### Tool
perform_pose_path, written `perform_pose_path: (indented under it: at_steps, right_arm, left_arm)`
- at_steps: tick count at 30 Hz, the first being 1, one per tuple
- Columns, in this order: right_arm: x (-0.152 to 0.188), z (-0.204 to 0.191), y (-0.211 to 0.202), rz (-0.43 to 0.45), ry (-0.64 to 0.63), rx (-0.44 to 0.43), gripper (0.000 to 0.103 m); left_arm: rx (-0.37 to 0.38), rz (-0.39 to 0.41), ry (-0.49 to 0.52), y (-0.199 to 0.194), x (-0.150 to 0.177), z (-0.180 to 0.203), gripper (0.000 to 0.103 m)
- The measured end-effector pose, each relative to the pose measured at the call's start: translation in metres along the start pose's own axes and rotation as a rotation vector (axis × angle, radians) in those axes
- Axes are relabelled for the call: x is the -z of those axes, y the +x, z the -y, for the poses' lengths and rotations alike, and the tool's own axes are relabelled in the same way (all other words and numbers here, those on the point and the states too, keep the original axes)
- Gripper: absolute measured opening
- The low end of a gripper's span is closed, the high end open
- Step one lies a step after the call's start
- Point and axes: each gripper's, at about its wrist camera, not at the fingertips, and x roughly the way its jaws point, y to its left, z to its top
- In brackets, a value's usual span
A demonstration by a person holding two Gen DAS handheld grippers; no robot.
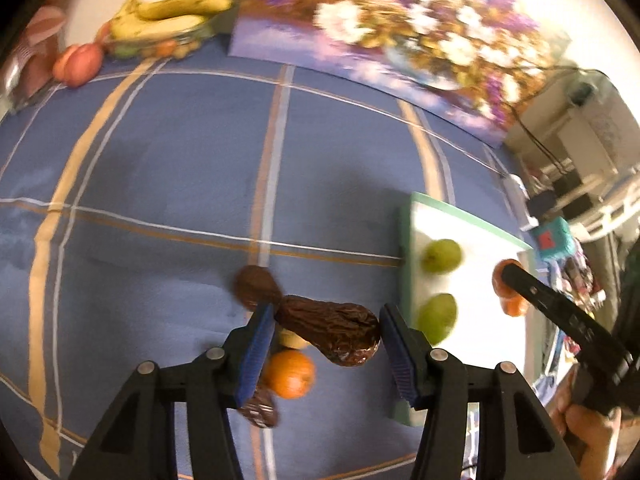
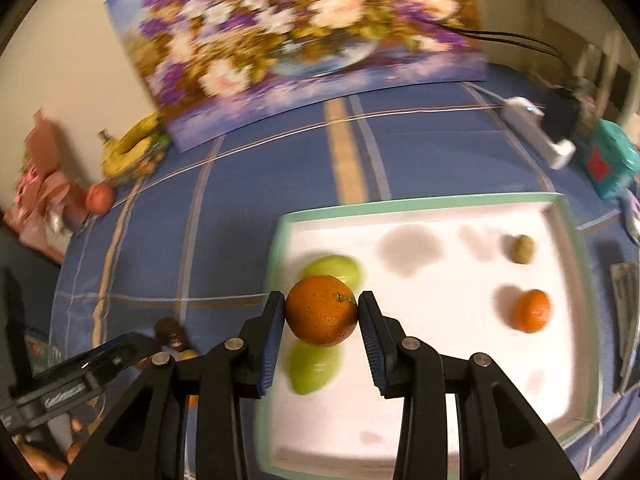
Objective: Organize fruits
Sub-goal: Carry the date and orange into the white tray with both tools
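My right gripper point(image 2: 322, 312) is shut on an orange point(image 2: 321, 310) and holds it above the left part of the white tray point(image 2: 424, 360). In the tray lie two green pears point(image 2: 340, 270) point(image 2: 310, 372), a small orange point(image 2: 531, 311) and a small brownish fruit point(image 2: 523, 249). My left gripper point(image 1: 327, 330) is open over the blue cloth, its jaws either side of a dark wrinkled pear-shaped fruit point(image 1: 334, 330). Around it lie another dark fruit point(image 1: 256, 286), an orange point(image 1: 290, 374), a small yellowish fruit point(image 1: 294, 340) and a dark piece point(image 1: 260, 410). The tray point(image 1: 480, 236) shows at the right there.
A flower painting point(image 2: 312, 36) leans on the wall at the back. A bowl with bananas point(image 1: 172, 20) and a peach point(image 1: 78, 65) sit at the far left. A teal toy point(image 2: 612, 160) and a white device point(image 2: 536, 132) stand beyond the tray's right corner.
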Motion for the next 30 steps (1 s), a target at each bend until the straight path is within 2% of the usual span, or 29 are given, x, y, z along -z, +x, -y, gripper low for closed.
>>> perform_pose_path:
  at_steps: [8, 16, 30]
  right_arm:
    - [-0.003, 0.047, -0.015, 0.029, 0.090, 0.069, 0.039]
    - [-0.001, 0.072, -0.024, 0.045, 0.128, 0.094, 0.039]
    - [0.003, 0.082, -0.021, 0.025, 0.137, 0.095, 0.039]
  left_arm:
    - [0.053, -0.018, 0.116, 0.003, 0.015, 0.042, 0.057]
    - [0.071, -0.045, 0.206, 0.014, 0.029, 0.080, 0.057]
    - [0.005, -0.109, 0.311, 0.044, 0.045, 0.108, 0.057]
